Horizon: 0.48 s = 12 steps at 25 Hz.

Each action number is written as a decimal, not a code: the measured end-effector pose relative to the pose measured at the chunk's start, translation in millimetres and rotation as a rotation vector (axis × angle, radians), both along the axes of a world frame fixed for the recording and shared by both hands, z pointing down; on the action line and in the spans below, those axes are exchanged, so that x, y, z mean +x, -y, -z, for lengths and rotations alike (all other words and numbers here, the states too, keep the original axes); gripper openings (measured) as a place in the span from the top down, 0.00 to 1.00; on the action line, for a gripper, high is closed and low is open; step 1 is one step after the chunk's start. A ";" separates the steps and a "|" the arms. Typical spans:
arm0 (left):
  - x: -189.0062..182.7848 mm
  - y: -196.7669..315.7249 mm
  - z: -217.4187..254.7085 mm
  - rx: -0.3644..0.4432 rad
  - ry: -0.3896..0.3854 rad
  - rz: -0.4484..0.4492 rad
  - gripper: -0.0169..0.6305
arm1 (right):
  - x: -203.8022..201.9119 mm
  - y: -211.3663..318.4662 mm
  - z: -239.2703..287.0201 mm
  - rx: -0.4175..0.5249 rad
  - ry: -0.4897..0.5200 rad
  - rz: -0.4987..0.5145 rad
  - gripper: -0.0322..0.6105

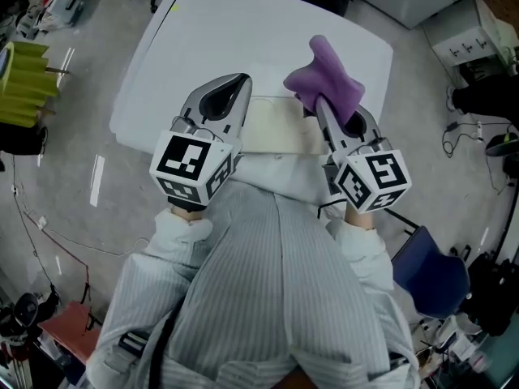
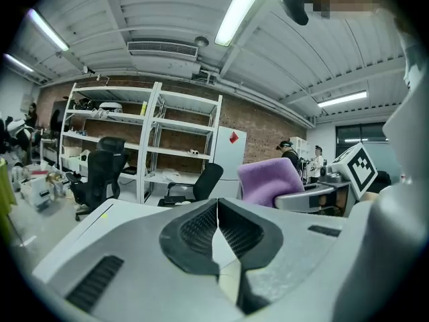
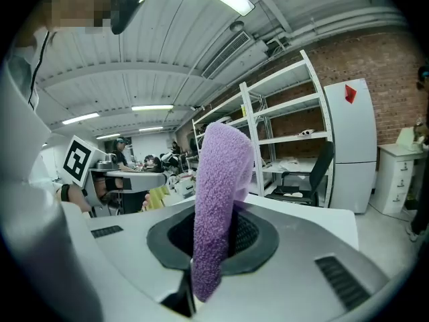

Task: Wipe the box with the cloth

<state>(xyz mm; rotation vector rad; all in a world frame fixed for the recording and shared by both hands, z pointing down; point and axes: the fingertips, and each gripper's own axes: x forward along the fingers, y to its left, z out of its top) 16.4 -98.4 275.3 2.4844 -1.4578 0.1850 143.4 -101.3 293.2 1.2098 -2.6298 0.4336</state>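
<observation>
A purple cloth (image 1: 328,74) sticks up out of my right gripper (image 1: 318,106), which is shut on it; in the right gripper view the cloth (image 3: 220,200) stands pinched between the dark pads. My left gripper (image 1: 233,85) is shut with nothing in it, its pads (image 2: 198,230) pressed together. Both grippers are held up, close to the person's chest, above the near edge of the white table (image 1: 211,31). A flat pale box (image 1: 274,125) lies on the table between and under them, partly hidden. The left gripper view also catches the cloth (image 2: 268,180) to its right.
A yellow-green object (image 1: 28,79) stands on the floor at left, a blue chair (image 1: 434,278) at lower right, and a white cabinet (image 1: 470,39) at upper right with cables on the floor. Shelving (image 2: 144,146) and office chairs (image 2: 100,173) stand beyond the table.
</observation>
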 end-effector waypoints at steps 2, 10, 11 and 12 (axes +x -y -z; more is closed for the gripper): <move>-8.2 3.3 -4.1 -0.013 0.001 0.018 0.96 | -6.0 6.6 -1.6 -0.007 -0.002 0.012 0.88; -32.8 24.6 -19.3 -0.060 0.042 0.018 0.95 | -28.2 32.6 -7.4 -0.041 -0.010 0.035 0.88; -34.7 26.1 -20.6 -0.064 0.042 0.020 0.95 | -29.9 34.0 -8.4 -0.046 -0.008 0.035 0.88; -36.3 26.9 -22.4 -0.070 0.041 0.019 0.95 | -32.0 35.0 -9.2 -0.050 -0.007 0.036 0.88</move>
